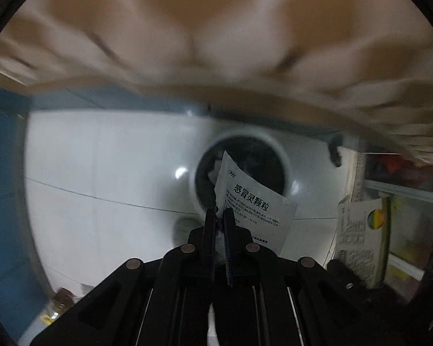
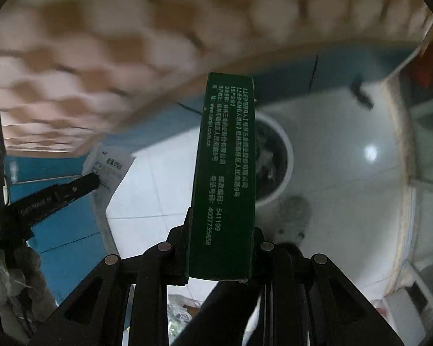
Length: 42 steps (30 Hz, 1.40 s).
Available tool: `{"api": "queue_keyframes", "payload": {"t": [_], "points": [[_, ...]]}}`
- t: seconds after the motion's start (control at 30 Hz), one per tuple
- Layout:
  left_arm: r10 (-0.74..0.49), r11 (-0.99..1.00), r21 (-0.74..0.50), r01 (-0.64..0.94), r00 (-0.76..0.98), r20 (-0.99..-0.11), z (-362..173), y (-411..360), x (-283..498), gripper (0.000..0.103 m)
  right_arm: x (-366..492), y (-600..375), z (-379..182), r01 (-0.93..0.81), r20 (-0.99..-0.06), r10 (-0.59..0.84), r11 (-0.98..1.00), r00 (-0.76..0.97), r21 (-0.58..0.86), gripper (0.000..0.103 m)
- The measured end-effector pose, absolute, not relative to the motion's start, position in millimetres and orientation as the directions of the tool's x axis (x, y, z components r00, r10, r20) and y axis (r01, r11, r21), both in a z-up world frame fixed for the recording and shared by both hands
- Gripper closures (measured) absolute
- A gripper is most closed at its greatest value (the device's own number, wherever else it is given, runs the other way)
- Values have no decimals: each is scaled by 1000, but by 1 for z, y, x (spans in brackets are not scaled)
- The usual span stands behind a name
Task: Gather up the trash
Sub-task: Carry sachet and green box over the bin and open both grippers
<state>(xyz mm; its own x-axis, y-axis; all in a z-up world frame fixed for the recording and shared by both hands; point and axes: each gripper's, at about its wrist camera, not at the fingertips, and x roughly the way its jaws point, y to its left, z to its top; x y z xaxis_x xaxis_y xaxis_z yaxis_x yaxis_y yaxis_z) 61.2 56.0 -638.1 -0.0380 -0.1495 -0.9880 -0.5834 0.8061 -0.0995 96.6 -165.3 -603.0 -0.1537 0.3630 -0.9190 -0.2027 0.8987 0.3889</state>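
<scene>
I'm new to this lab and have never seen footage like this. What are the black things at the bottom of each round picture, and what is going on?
Each picture comes from a fisheye camera fixed to a hand-held gripper, looking forward along its two black fingers; a person carries one in each hand. In the left wrist view, the left gripper is shut on a white sachet printed with black Chinese text. In the right wrist view, the right gripper clamps a dark green box. Both views look down at a white tiled floor with a white-rimmed trash bin, dark inside, ahead of the grippers. The blurry tan shape across the top I cannot identify. At the right view's left edge, the left gripper and sachet show again.
</scene>
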Motion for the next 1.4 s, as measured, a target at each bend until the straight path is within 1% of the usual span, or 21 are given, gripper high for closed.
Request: {"api": "queue_keyframes", "payload": {"t": [0.03,0.13,0.2,0.3,0.37,0.4,0.43,0.47,0.5,0.53,0.63,0.67,0.7,0.73,0.77,0.9,1.0,1.07,1.17,1.3,1.4], "points": [[-166,802,-103,-588,-55,-985,-669,54,64,100,98,-167,-642,-188,-917,362,901,-168,391,77],[-208,805,-107,-584,-109,-972,-756,45,71,99,105,-167,-727,-168,-911,359,904,-203,393,77],[-216,821,-99,-562,-146,-965,-797,38,76,93,108,-166,-772,-170,-908,355,903,-223,395,77],[-222,846,-92,-526,-189,-957,-831,30,78,93,109,-160,-831,-205,-906,328,900,-267,386,77],[-242,842,-109,-528,-191,-951,-841,27,76,92,105,-156,-854,-225,-905,305,899,-296,376,77],[-233,845,-104,-524,-186,-955,-841,26,76,83,103,-156,-866,-227,-904,288,902,-315,367,76],[-214,852,-89,-516,-187,-959,-839,25,77,57,102,-157,-872,-228,-907,273,907,-320,353,75],[-205,853,-89,-514,-174,-963,-835,25,76,39,102,-156,-875,-230,-911,260,911,-321,341,72],[-200,850,-94,-518,-154,-968,-830,28,73,4,101,-158,-877,-228,-914,247,917,-320,328,57],[-190,851,-91,-518,-141,-972,-825,31,70,0,100,-159,-875,-220,-917,247,920,-314,323,43],[-124,866,-47,-499,-123,-985,-804,40,62,0,100,-166,-860,-229,-937,216,932,-274,282,28],[-85,873,-22,-487,-107,-991,-794,40,62,0,99,-166,-852,-233,-944,204,935,-259,266,24],[-23,884,17,-467,-80,-996,-779,39,60,0,100,-168,-847,-234,-948,199,937,-249,258,12],[9,890,36,-454,-62,-998,-777,43,56,0,100,-169,-839,-242,-957,179,942,-230,234,2],[37,896,55,-440,-49,-998,-767,42,54,0,100,-170,-829,-252,-967,152,947,-202,201,0],[90,906,95,-412,-31,-995,-722,38,43,0,97,-165,-787,-274,-985,115,950,-131,147,0],[89,906,88,-413,-15,-996,-672,32,29,0,89,-159,-738,-305,-994,84,947,-63,100,0],[84,906,81,-415,-12,-996,-642,30,22,0,83,-161,-705,-315,-995,84,944,-48,95,0],[75,903,65,-425,6,-997,-587,21,9,0,78,-169,-647,-338,-997,78,938,-11,77,0],[44,899,20,-437,44,-998,-514,12,-3,0,66,-179,-557,-358,-995,91,931,49,68,0],[41,905,9,-425,68,-997,-465,6,-11,0,55,-188,-489,-364,-991,110,928,82,73,0]]}}
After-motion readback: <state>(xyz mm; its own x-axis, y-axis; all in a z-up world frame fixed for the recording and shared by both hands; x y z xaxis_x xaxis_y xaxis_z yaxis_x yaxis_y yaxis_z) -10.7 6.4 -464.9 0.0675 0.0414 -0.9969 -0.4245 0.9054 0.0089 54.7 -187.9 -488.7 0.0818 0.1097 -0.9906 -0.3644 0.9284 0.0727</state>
